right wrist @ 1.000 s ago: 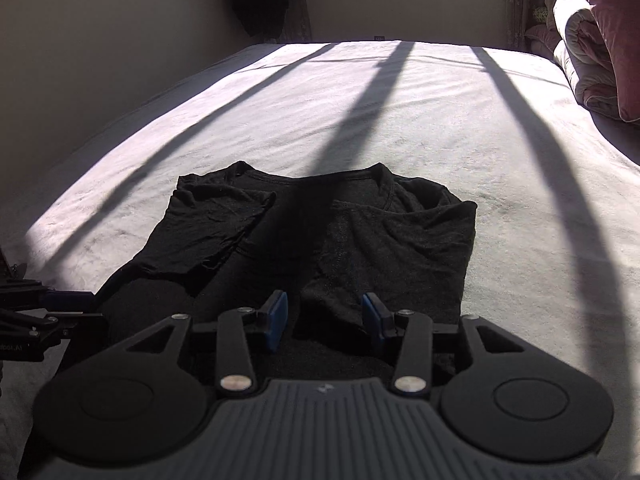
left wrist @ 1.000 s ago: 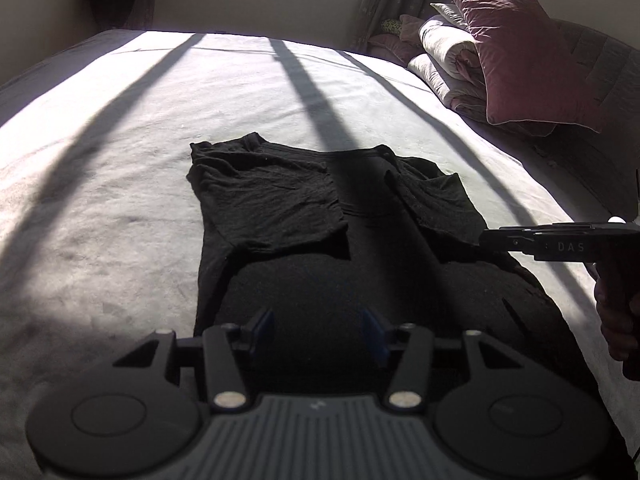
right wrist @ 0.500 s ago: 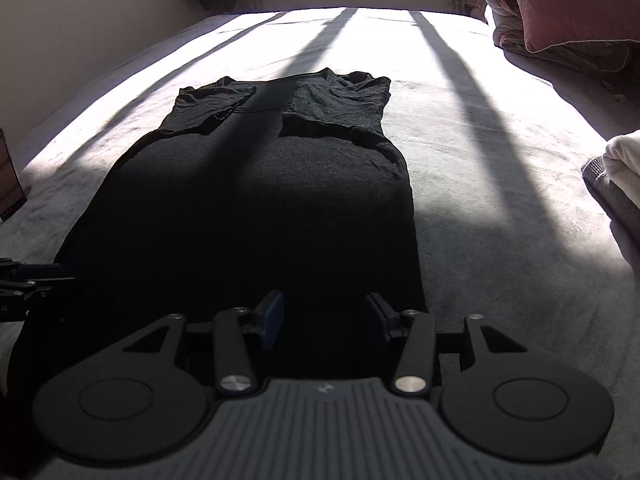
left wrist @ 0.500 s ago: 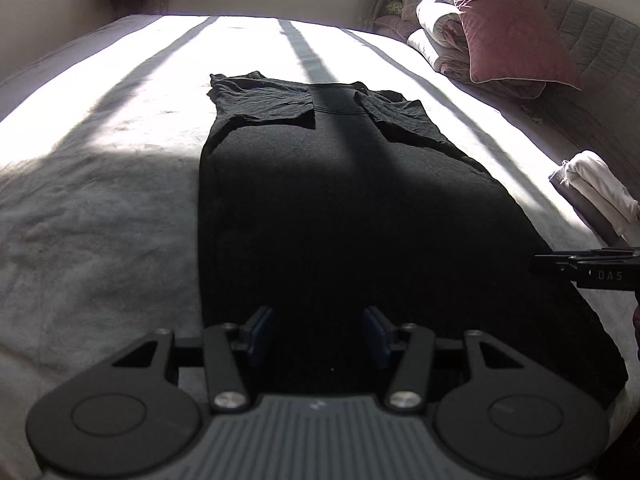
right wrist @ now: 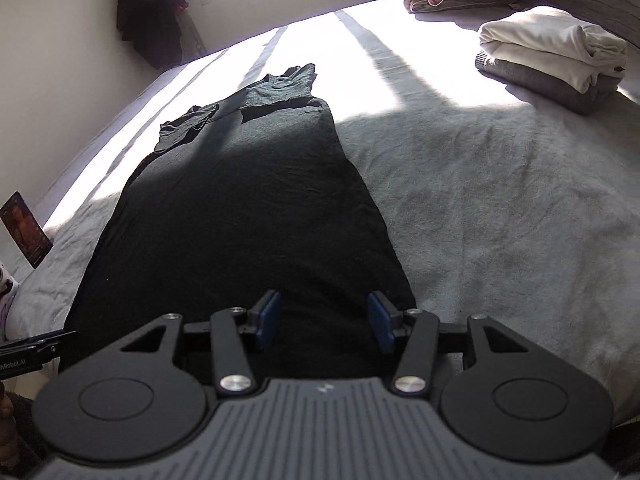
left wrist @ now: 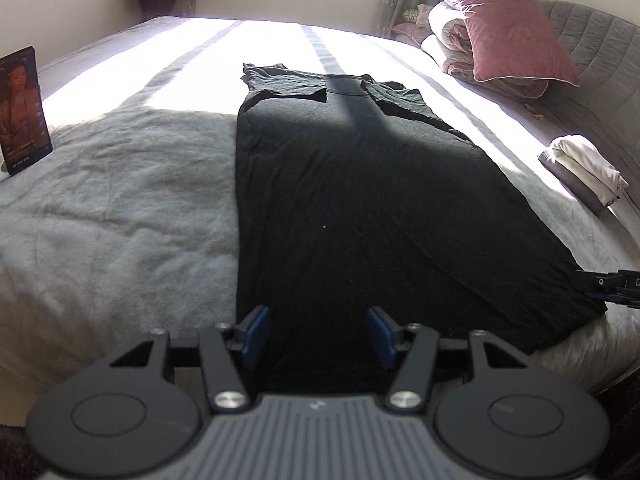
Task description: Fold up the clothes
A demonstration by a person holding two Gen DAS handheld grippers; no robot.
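Left wrist view shows the black dress (left wrist: 352, 200) lying flat along the bed (left wrist: 120, 208), sleeves folded inward at its far end, which I judge prepares it for folding lengthwise. My left tongs (left wrist: 318, 334) hover over the near hem by the dress's left edge, jaws half open and just widened, gripping nothing. My right tongs (right wrist: 325, 322) hover over the hem near the dress's right edge, also half open, just widened, nothing pinched.

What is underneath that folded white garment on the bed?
The folded white garment lies on a folded grey garment, which rests on the grey bedcover. Whether anything else lies between or beneath them is covered and cannot be seen.
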